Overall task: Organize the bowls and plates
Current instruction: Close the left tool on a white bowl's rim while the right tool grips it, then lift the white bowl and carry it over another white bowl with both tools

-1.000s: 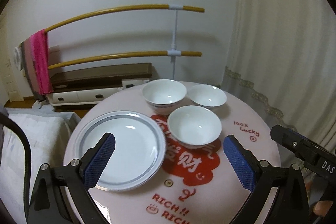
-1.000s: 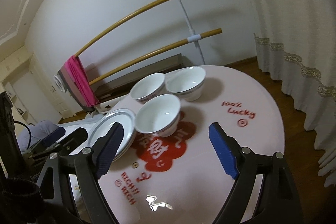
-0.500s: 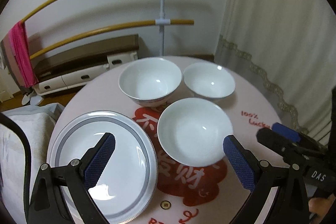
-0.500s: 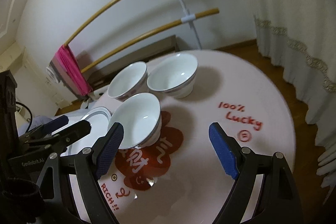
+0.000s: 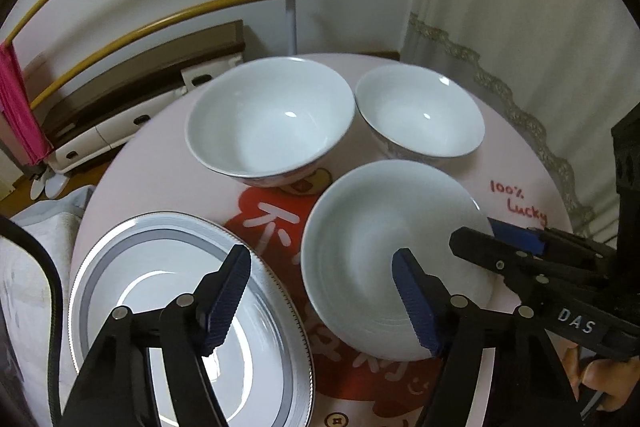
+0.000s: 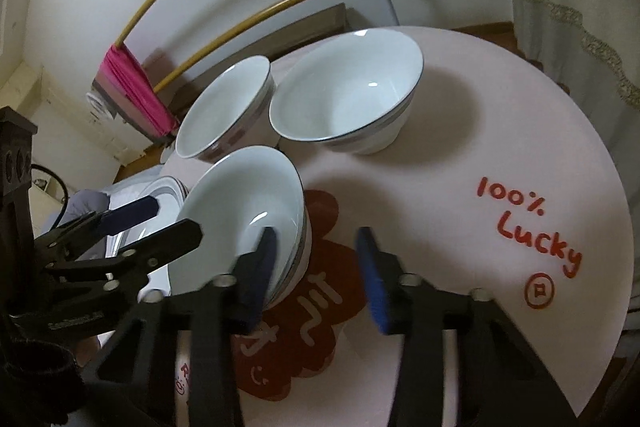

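right wrist view: right claw (image 6: 316,275), jaws just narrowed yet gripping nothing, straddles the near bowl (image 6: 240,215) rim on the surface (image 6: 500,131), closer than the half-spread, empty left claw (image 5: 320,297) between plate (image 5: 132,267) and bowl.

The room is dim under warm overhead light. Small glints sit inside the white bowls (image 5: 272,119), and the plate (image 5: 160,267) throws back a bright glare. Soft shadows fall on the bench (image 6: 500,131) beside the bowls. Both views bulge, with dark rounded corners and slight blur.
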`<state>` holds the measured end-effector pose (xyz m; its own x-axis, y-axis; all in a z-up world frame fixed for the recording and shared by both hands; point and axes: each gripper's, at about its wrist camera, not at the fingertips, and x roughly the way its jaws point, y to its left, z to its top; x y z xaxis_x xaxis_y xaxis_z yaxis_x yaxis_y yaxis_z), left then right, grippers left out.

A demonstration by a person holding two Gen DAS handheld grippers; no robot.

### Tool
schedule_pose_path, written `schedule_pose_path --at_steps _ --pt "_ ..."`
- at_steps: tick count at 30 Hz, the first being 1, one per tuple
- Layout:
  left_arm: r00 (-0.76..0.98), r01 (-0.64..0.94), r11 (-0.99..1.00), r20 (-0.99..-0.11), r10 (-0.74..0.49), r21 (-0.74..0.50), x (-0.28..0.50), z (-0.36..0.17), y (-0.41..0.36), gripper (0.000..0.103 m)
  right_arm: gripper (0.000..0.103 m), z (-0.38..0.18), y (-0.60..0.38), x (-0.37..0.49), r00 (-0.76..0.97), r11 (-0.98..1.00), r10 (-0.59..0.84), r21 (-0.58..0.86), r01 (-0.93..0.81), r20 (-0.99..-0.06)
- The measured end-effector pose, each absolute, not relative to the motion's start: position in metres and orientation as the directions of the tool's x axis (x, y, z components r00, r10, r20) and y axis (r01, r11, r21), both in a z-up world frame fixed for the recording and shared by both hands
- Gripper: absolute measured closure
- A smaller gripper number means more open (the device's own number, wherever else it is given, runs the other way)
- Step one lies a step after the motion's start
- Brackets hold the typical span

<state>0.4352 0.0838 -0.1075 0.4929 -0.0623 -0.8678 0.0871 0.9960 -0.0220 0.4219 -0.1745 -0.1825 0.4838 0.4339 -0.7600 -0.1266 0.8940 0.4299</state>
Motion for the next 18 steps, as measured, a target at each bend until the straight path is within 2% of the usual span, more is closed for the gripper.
schedule_pose_path --at_steps 2,4,7,8,9,13,18 --pt "0.483 0.093 0.995 -0.873 -0.069 -0.027 0.438 -0.111 0.084 0.040 0.073 -0.183 -0.175 0.421 0.481 0.889 0.446 0.437 -0.138 -0.755" --pt "0.472 0.092 0.995 -0.878 -0.074 -0.034 0.441 -0.116 0.084 0.049 0.079 -0.183 -0.175 0.421 0.475 0.881 0.462 0.450 -0.147 -0.749" --pt "0.458 0.103 0.994 -0.885 -0.089 -0.047 0.444 -0.122 0.083 0.070 0.087 -0.185 -0.177 0.421 0.471 0.874 0.475 0.463 -0.151 -0.743" --pt "0.455 0.108 0.993 -0.885 -0.097 -0.054 0.444 -0.122 0.082 0.082 0.089 -0.185 -0.177 0.422 0.470 0.875 0.473 0.460 -0.151 -0.746" --pt "0.453 0.116 0.991 -0.885 -0.108 -0.062 0.444 -0.122 0.082 0.089 0.092 -0.185 -0.177 0.421 0.470 0.877 0.470 0.457 -0.150 -0.748" --pt "0.469 0.118 0.992 -0.878 -0.099 -0.048 0.439 -0.119 0.081 0.094 0.092 -0.184 -0.177 0.420 0.467 0.882 0.461 0.449 -0.145 -0.755" --pt "0.489 0.114 0.993 -0.868 -0.094 -0.043 0.429 -0.111 0.082 0.094 0.093 -0.177 -0.175 0.417 0.476 0.882 0.462 0.443 -0.159 -0.748"
